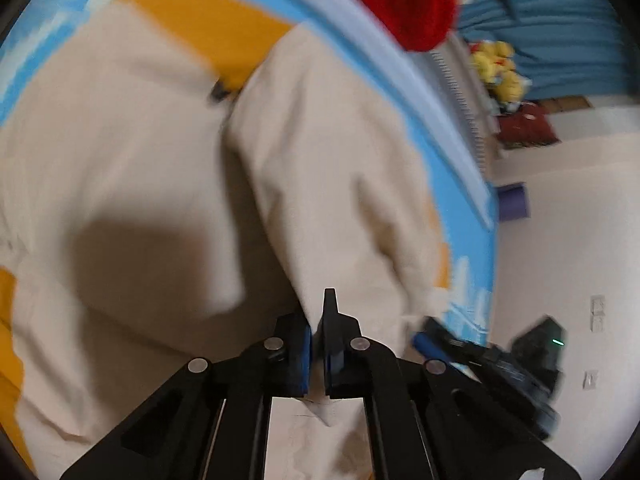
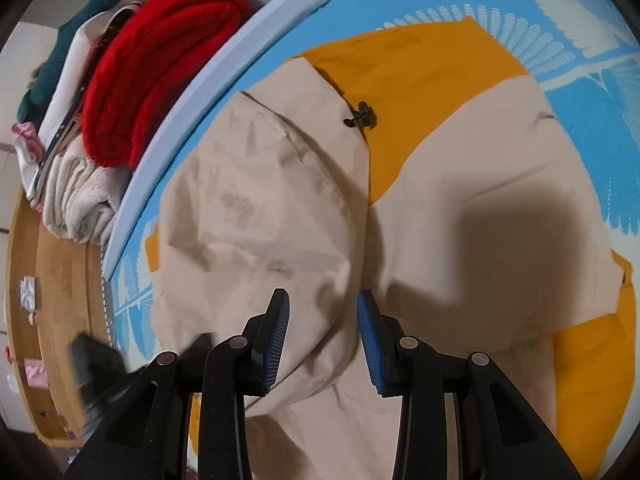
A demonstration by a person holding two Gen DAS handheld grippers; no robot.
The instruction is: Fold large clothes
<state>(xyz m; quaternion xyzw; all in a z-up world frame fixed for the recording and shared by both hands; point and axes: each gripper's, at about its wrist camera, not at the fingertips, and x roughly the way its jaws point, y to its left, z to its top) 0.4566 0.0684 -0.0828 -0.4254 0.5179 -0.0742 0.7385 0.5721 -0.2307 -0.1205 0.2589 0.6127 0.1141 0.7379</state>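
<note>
Two grippers work over one large beige and mustard-yellow jacket, which lies spread on a blue sheet with white feather prints. No brand, label or readable writing shows on the jacket, the sheet or the tools.

Left gripper: its blue-padded fingers are pressed nearly together, pinching a fold of beige cloth low in the left wrist view. That view is smeared by motion, so seams and the jacket's far edges are hard to make out; a small dark toggle is only a blur there. Right gripper: its fingers stand spread apart, with a rounded bulge of beige fabric between them (whether the pads touch the cloth cannot be told). In the left view it appears as a dark blurred shape at the lower right, just off the sheet's edge.

A black cord toggle sits where beige meets yellow. The sheet's pale border curves close beside the jacket. Beyond it lie a red knit, a cream folded cloth and a wooden surface.
</note>
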